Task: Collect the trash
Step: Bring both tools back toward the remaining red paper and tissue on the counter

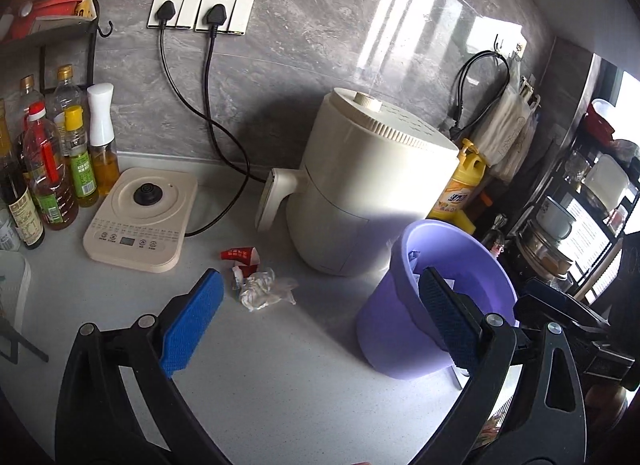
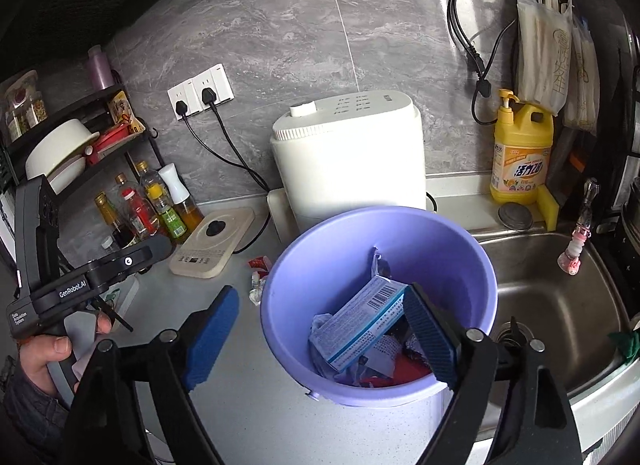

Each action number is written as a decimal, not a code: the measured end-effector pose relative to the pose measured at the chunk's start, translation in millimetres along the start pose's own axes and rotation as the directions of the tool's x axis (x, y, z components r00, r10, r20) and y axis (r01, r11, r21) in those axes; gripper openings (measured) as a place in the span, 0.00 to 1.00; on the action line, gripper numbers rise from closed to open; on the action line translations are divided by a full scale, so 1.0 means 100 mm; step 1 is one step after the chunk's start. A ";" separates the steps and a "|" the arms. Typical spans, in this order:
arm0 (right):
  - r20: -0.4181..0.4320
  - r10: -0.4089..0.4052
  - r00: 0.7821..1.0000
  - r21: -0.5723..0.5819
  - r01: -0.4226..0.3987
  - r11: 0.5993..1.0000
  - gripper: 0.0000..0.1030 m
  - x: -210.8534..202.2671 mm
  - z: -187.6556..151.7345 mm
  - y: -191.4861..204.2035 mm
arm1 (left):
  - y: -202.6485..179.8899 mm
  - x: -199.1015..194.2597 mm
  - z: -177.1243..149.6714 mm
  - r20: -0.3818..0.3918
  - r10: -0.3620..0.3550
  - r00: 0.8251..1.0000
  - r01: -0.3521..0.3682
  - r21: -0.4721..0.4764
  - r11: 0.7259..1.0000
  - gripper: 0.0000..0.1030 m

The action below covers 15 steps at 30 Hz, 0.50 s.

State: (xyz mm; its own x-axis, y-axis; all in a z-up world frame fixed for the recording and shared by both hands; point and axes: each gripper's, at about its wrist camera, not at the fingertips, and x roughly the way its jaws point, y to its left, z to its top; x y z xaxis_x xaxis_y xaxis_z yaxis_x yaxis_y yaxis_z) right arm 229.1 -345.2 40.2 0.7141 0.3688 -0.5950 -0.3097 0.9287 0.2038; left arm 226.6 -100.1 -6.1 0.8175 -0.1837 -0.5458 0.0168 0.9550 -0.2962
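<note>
1. Left wrist view: left tool [image 1: 320,329] released, jaws wide, nothing between the pads; it hangs over the grey desk [image 1: 280,377]. Crumpled wrappers [image 1: 262,289] (white plastic, plus a red scrap) lie on the desk between the cooktop [image 1: 140,221] and the air fryer [image 1: 360,185], just beyond the left pad. Purple bucket [image 1: 400,329] stands to the right.
2. Right wrist view: right tool [image 2: 320,333] released, jaws spread over the bucket [image 2: 376,233], gripping nothing. Box [image 2: 360,325] and other trash lie inside. Sink [image 2: 560,305] is just right of the bucket.
</note>
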 end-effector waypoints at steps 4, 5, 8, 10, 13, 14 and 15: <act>0.013 -0.014 1.000 0.023 0.014 1.000 0.92 0.07 -0.05 0.22 | 0.23 -0.09 -0.04 -0.012 0.026 1.000 -0.026 -0.005 1.000 0.94; 0.011 -0.019 1.000 0.021 0.019 1.000 0.92 0.10 -0.06 0.27 | 0.29 -0.10 -0.05 -0.018 0.031 0.999 -0.031 -0.008 0.999 0.94; 0.023 -0.040 0.999 0.025 0.039 0.999 0.92 0.15 -0.12 0.43 | 0.46 -0.15 -0.08 -0.031 0.039 0.999 -0.039 -0.015 0.999 0.94; 0.035 -0.065 0.997 0.037 0.064 0.997 0.92 0.18 -0.16 0.52 | 0.56 -0.19 -0.08 -0.029 0.039 0.999 -0.039 -0.012 0.999 0.94; 0.047 -0.098 0.994 0.054 0.095 0.994 0.92 0.23 -0.18 0.65 | 0.71 -0.24 -0.08 -0.024 0.059 0.998 -0.059 -0.005 0.998 0.94; 0.051 -0.100 0.994 0.057 0.097 0.994 0.92 0.25 -0.18 0.69 | 0.76 -0.25 -0.07 -0.025 0.057 0.998 -0.058 -0.008 0.998 0.94; 0.053 -0.104 0.993 0.059 0.101 0.993 0.92 0.27 -0.19 0.74 | 0.80 -0.26 -0.06 -0.022 0.057 0.998 -0.058 -0.011 0.998 0.94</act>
State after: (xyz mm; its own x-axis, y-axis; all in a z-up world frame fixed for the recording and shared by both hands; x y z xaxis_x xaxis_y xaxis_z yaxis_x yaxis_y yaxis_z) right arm 213.2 -267.8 24.4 0.7750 0.2719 -0.5705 -0.1988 0.9618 0.1883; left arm 202.8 -19.9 -20.2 0.8040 -0.1338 -0.5794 -0.0367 0.9614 -0.2728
